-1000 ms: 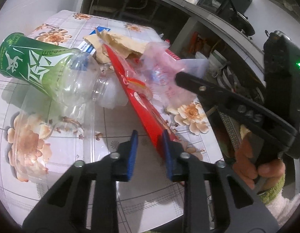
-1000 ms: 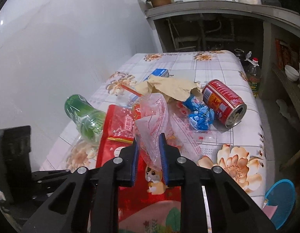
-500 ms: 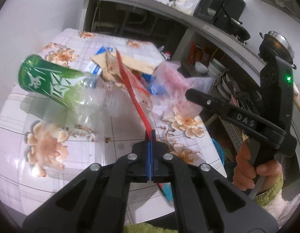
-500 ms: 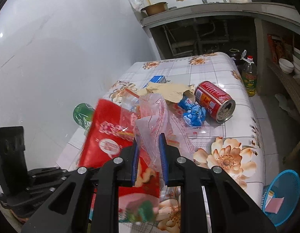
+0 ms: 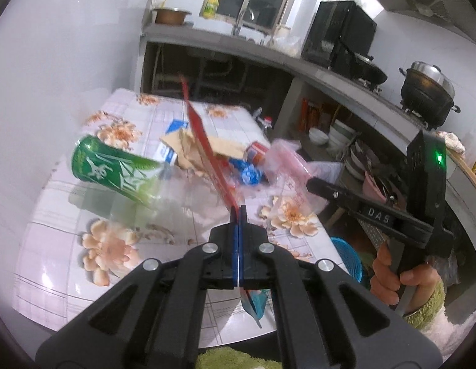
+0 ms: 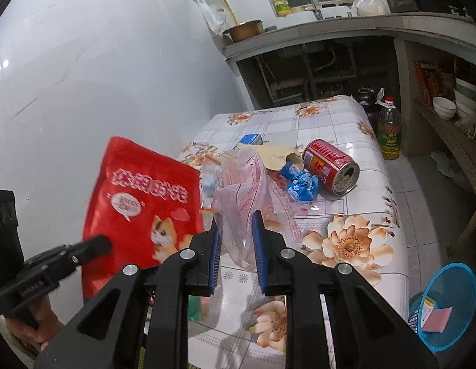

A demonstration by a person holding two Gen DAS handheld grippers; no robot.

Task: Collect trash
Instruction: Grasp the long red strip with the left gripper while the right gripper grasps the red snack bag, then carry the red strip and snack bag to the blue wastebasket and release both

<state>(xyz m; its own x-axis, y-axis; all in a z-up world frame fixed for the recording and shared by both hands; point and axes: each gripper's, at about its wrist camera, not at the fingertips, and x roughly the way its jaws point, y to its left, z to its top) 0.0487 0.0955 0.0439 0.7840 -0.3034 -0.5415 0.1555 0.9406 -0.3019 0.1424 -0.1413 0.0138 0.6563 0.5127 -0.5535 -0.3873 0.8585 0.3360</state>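
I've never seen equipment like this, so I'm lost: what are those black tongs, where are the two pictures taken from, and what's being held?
No robot here: a person holds a hand-operated gripper in each hand, each with a camera looking along its jaws. In the left view, the left gripper is shut on a red snack bag, seen edge-on. In the right view, the right gripper pinches a clear plastic bag. Still on the flowered table: a green bottle, a red can, blue wrappers, brown paper. A blue basket stands on the floor.

red snack pouch [image 6: 139, 212] lifted upright, clear plastic bag [image 6: 244, 196] crumpled
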